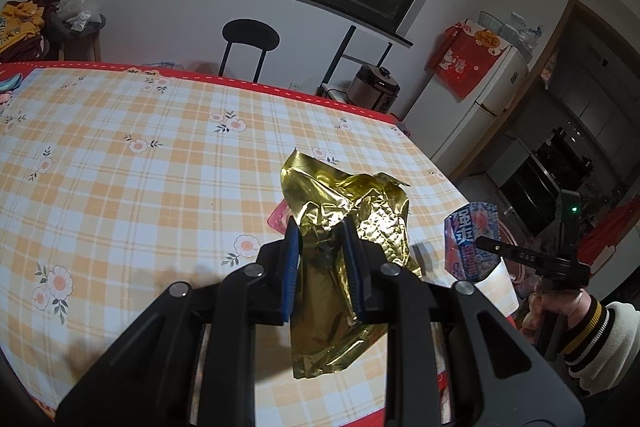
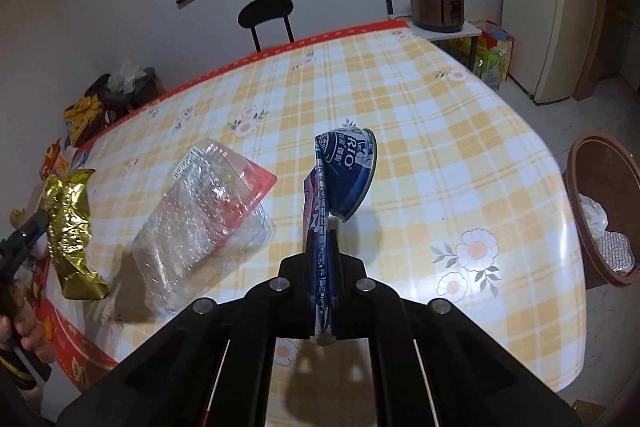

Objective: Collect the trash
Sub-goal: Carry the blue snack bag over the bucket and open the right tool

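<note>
Right wrist view: right gripper [image 2: 322,283] has its jaws pinched tight on a crushed can [image 2: 348,175], flattened end between the pads, lifted off the table [image 2: 460,155].
Can's long axis: runs straight out from the jaws, away from the camera, round base farthest out.
Left gripper [image 1: 322,267]: jaws nearly closed on a crumpled gold wrapper [image 1: 348,211], which hangs clear of the table.
Bin [image 2: 600,203]: brown, on the floor just off the table's right edge, some trash already inside.
Key relation: bin lies to the right of the can; my judgement is that the right hand is the nearer one and should drop first.
Left on the table: one clear plastic box [image 2: 204,223], between the two grippers.
Count: two grippers, one can, one gold wrapper, one plastic box, one bin.
</note>
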